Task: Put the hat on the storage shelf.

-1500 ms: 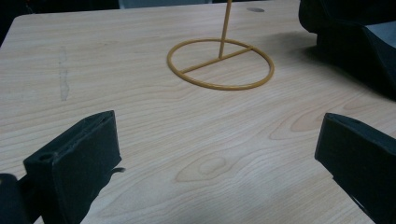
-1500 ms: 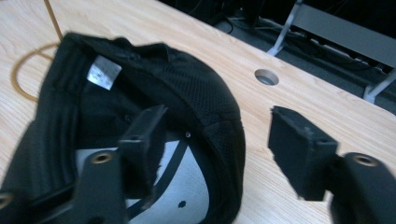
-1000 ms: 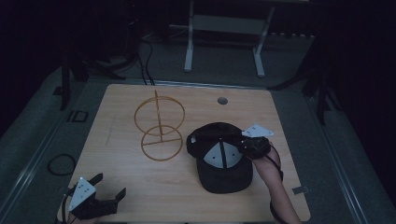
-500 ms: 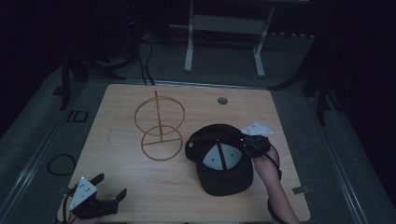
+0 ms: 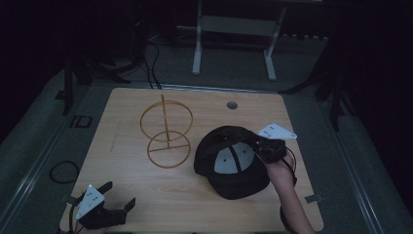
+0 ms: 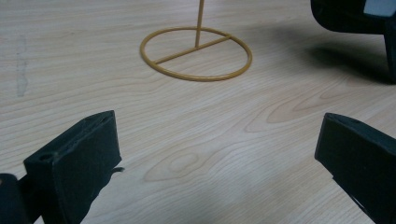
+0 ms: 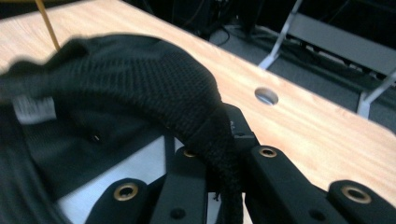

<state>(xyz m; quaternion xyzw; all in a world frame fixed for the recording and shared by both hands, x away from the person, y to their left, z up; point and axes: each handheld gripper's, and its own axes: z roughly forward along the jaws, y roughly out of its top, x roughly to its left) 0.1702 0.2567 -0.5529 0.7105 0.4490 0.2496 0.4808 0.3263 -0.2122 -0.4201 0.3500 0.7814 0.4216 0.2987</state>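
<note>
My right gripper [image 5: 257, 146] pinches the cap [image 5: 233, 163] rim; left gripper [image 5: 117, 201] idles wide open, empty. Next, probably: carry the cap toward the stand [image 5: 165, 131] at ten o'clock.

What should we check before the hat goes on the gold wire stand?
1. Right tongs pinch the hat's mesh edge: ok, the jaws are shut on the fabric in the right gripper view.
2. Hat is lifted off the table: cannot tell, it may be partly resting.
3. Gold wire stand is upright: ok, its post stands straight above the base ring.
4. Path between hat and stand is free: ok, just bare wood between them.
5. Left tongs are out of the way: ok, open at the near left corner, holding nothing.
</note>
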